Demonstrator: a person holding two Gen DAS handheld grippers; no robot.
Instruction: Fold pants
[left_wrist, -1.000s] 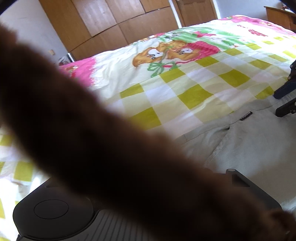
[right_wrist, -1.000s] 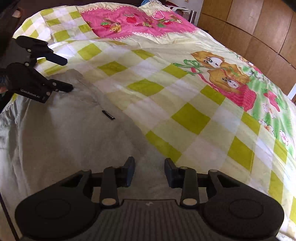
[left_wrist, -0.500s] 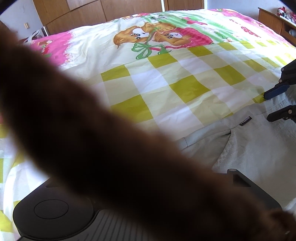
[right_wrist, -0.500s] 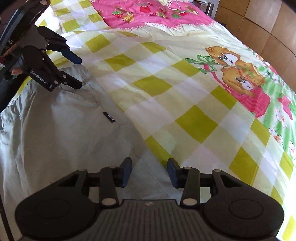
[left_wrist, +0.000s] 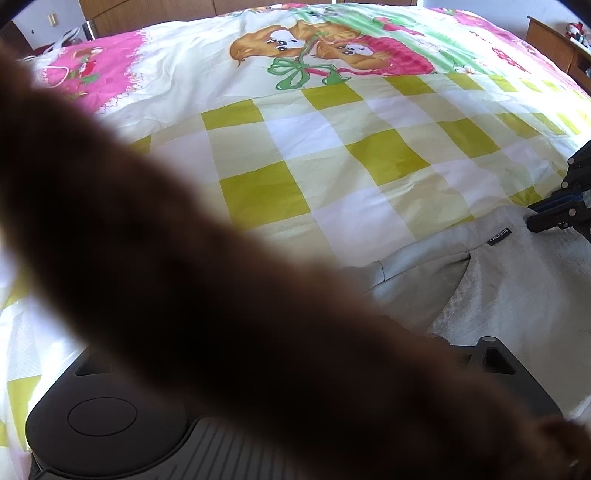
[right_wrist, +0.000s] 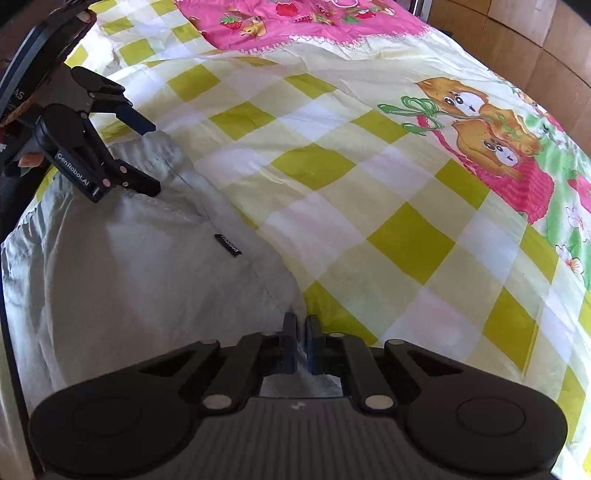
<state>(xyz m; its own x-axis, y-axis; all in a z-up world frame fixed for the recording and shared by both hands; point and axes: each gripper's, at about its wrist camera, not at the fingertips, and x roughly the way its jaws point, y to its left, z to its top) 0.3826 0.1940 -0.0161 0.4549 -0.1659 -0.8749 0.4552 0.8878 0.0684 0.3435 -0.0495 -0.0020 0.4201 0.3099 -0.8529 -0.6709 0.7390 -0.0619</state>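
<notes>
In the right wrist view we see the right tongs (right_wrist: 300, 341) at the lower centre of the frame, their two fingers pressed nearly together and pinching the edge of the pants (right_wrist: 147, 273). A bit of pale cloth shows in the narrow gap between the fingers. The pants are light grey and lie flat on the bed (right_wrist: 369, 206), filling the lower left of this view, with a small black label (right_wrist: 228, 245) sewn at the seam near the middle left.

At the upper left of the same view we find the left tongs (right_wrist: 151, 158). Their fingers are spread, the lower one resting at the grey cloth and the upper one over the quilt beside a raised fold at the pants' edge. Whether the lower finger touches the cloth we cannot tell.

The bed carries a quilt checked in yellow-green and white, with a pink panel at the top of the frame and cartoon animals at the right.

In the left wrist view a large blurred brown shape (left_wrist: 221, 295) crosses from upper left to lower right and hides the left tongs' fingers. Past it we see the pants (left_wrist: 517, 288) at the lower right, the label (left_wrist: 499, 235), and the right tongs (left_wrist: 543, 218) at the right edge, at the pants' border.
</notes>
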